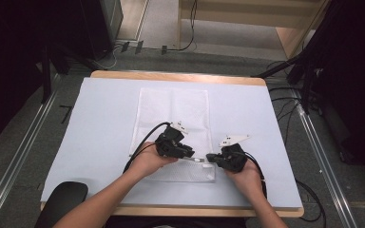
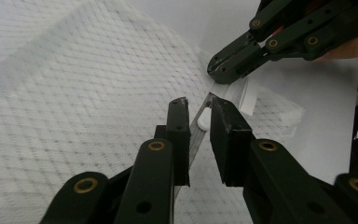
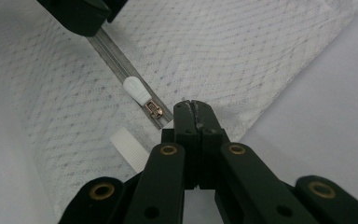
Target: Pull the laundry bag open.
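A white mesh zipper bag (image 1: 171,109) lies flat on the table, its zipper along the near edge. My left gripper (image 1: 194,158) hovers low over that zipper. In the left gripper view its jaws (image 2: 199,105) stand a little apart, with the white zipper pull (image 2: 204,119) between them and a gap still showing on one side. My right gripper (image 1: 210,157) is shut on the end of the bag's zipper, seen pinched at the jaw tips (image 3: 193,108). The pull (image 3: 137,91) and its copper slider lie just ahead of them. A white ribbed tab (image 3: 128,149) sticks out beside the right jaws.
A pale sheet (image 1: 100,133) covers the wooden table. A dark rounded object (image 1: 64,194) sits at the front left corner. Black cables trail from both grippers, and more run over the floor at the right (image 1: 290,109).
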Demonstrator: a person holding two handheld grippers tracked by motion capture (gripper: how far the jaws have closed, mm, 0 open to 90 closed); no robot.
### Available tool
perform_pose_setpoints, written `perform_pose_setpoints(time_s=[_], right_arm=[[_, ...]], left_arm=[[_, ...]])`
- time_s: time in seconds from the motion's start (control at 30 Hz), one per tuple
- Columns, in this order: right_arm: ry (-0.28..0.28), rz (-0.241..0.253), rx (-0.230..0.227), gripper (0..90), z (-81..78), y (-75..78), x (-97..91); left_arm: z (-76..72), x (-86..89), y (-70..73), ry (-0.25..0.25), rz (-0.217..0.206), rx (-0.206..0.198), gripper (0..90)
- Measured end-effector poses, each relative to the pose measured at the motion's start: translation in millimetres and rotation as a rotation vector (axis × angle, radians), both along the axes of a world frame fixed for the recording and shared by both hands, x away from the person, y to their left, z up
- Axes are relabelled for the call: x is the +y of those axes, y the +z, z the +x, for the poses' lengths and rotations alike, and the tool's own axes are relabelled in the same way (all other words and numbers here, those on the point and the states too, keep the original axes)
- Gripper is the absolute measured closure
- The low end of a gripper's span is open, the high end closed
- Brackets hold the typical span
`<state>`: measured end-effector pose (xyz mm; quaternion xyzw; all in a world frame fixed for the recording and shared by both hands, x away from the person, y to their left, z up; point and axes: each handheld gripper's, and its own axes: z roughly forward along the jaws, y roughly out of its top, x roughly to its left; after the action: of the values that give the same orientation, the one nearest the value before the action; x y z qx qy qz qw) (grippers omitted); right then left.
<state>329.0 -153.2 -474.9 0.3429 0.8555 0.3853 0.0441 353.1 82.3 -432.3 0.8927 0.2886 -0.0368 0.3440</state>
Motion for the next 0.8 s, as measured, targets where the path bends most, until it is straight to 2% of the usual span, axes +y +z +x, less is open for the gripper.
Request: perform_pose_setpoints(time_s=[0.2,0.23,0.33,0.53,0.67,0.7,0.8], right_arm=[[0.005,-0.003,-0.006,90.0,-0.5,0.0,0.2],[0.006,-0.002,-0.006,90.0,-0.5,0.0,0.2],[0.008,-0.004,-0.009,90.0,-0.5,0.0,0.2],[0.005,-0.010,-0.011,90.0,-1.3,0.5,0.8],[0.011,-0.013,-0.019,90.0,-1.1,0.3,1.1],[0.012,-0.013,-0.019,90.0,-1.0,0.3,1.0],[0.013,-0.018,-0.019,90.0,-1.3,0.7,1.3]], left_arm=[[-1.5,-11.1,-10.4,-0.005,0.009,0.017,81.8],[-1.2,-11.9,-11.8,-0.013,0.009,0.009,81.9],[-0.1,-15.1,-17.0,-0.015,0.012,0.033,82.2],[0.1,-18.7,-23.7,-0.014,0.015,0.053,82.1],[-1.4,-21.2,-27.7,-0.017,-0.008,0.080,81.8],[-1.9,-22.4,-29.2,-0.020,0.000,0.085,81.6],[-3.4,-23.5,-30.3,-0.022,0.000,0.073,81.1]])
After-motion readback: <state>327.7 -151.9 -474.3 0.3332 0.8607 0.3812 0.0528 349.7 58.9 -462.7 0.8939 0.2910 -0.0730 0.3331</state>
